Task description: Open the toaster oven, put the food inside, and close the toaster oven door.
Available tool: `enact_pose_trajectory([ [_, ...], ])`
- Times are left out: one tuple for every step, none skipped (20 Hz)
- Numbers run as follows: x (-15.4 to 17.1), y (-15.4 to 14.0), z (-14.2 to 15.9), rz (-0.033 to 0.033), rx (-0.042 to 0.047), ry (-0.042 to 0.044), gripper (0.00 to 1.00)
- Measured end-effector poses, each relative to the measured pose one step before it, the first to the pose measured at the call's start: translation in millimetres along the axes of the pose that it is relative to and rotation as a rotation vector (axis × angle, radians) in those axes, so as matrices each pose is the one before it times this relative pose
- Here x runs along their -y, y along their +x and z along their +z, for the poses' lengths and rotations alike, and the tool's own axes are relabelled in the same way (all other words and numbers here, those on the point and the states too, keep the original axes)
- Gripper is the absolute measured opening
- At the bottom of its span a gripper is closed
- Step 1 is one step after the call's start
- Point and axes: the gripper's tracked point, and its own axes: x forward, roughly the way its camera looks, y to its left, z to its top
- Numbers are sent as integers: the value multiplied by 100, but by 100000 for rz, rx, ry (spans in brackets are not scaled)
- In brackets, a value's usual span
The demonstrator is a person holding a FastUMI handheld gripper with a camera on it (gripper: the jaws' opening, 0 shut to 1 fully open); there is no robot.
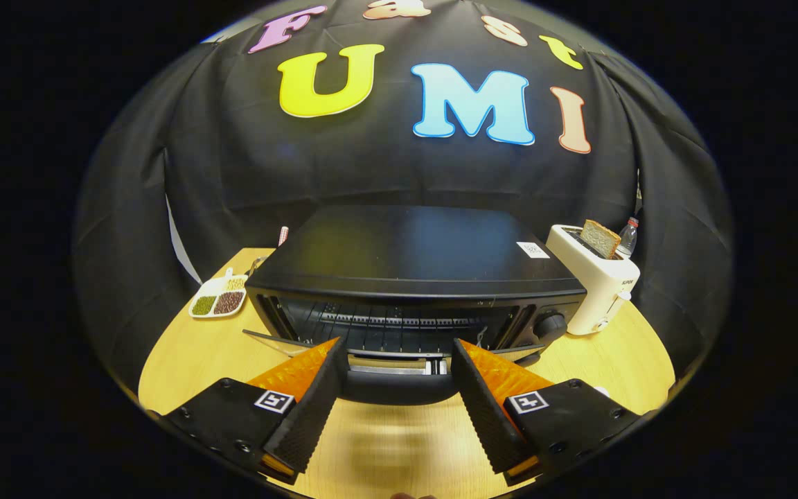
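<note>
Gripper view is looking along two fingers that are standing wide apart and holding nothing, so the gripper (399, 378) is hovering just in front of the toaster oven (413, 277) on the wooden counter (600, 367). The oven door (399, 374) is hanging folded down toward the fingers, its handle lying between the fingertips, and the dark cavity with its wire rack (392, 326) is sitting open and looking empty. No food is sitting between the fingers, so a likely slip is closing the door before anything is going inside. Another risk is the fingers bumping the lowered door or its handle while reaching in, since both are crowding the same gap. Beside the oven's knob side, a pop-up toaster (596, 284) is holding a slice of bread (601, 238) upright in its slot, with a small bottle (626, 237) just behind. Across the oven, a divided dish (219, 296) is carrying separate heaps of what look like beans or grains.
</note>
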Motion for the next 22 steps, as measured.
enact_pose_trajectory([
  [24, -162, -526, -182, -1021, 823, 97],
  [-49, -245, -450, -209, -1387, -103, 97],
  [-44, -360, -477, -210, -1104, -793, 97],
  [29, -265, -452, -23, -1243, -575, 97],
  [-88, -366, -684, 191, -1093, -175, 97],
  [-56, -217, -694, 445, -1747, -249, 97],
  [-256, -282, -1006, 477, -1520, -538, 97],
  [-10, -118, -628, 474, -1671, -703, 97],
  [-124, -265, -1104, 578, -3129, -2, 97],
  [-11, -93, -1322, 519, -4579, 247, 97],
  [-102, 5, -1763, 1224, -6276, 429, 96],
  [110, 318, -2303, 1253, -7910, 753, 96],
  [333, 510, -2276, -577, -6139, 916, 97],
  [825, 642, -1990, -1154, -5379, 1633, 97],
  [936, 313, -1640, -389, -4590, 2383, 99],
  [319, 31, -928, 239, -2775, 1735, 99],
  [419, -18, -751, 204, -2044, 690, 99],
  [430, -256, -161, 116, -27, -1216, 99],
  [225, -391, -165, -109, 659, -1880, 99],
  [546, -584, 207, 145, 1505, -2756, 99],
  [541, -583, -11, 704, 993, -1974, 99],
  [333, -587, -52, 1127, 332, -1141, 98],
])
